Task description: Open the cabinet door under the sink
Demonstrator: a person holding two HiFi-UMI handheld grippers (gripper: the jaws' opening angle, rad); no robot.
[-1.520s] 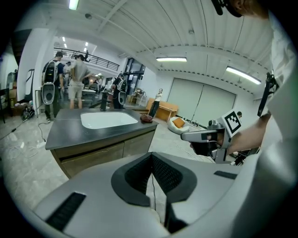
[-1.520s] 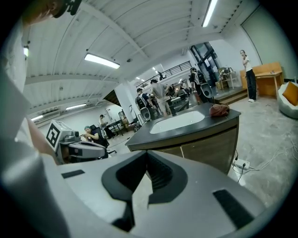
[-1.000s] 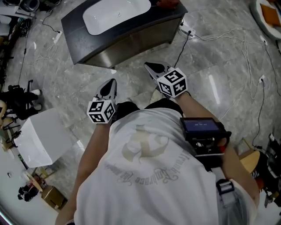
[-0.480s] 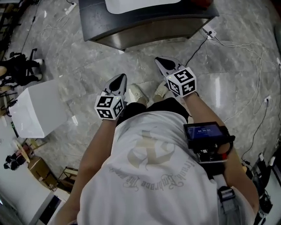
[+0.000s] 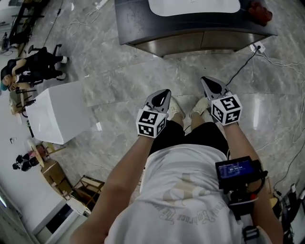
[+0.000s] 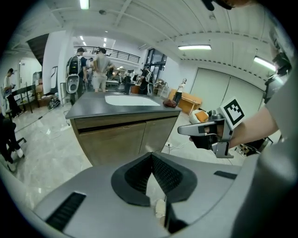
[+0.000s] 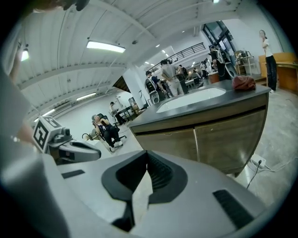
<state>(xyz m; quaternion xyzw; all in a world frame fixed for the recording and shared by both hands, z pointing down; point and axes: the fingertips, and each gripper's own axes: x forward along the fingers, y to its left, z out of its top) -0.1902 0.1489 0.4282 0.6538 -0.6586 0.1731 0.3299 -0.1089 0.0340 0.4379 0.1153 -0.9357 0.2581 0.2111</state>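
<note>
The sink cabinet [image 5: 190, 43] stands at the top of the head view, with a dark top, a white basin [image 5: 193, 5] and two wooden doors. Both doors [image 6: 114, 138] [image 7: 228, 137] look closed, with a dark gap under the counter. My left gripper [image 5: 165, 92] and right gripper [image 5: 206, 79] hover side by side over the floor, well short of the cabinet and pointing at it. In the left gripper view my left gripper [image 6: 151, 154] is shut on nothing. My right gripper [image 7: 147, 153] also has its pads together and holds nothing.
A red object [image 5: 259, 12] lies on the counter's right end. A power strip with a cable [image 5: 257, 47] lies on the floor right of the cabinet. A white box [image 5: 59, 116] stands at the left, a seated person [image 5: 33, 64] beyond it. People stand behind the counter.
Both grippers have sunk lower in front of the person, still shut. The head view has swung, so the cabinet now sits at the top middle and the white box nearer the centre.
</note>
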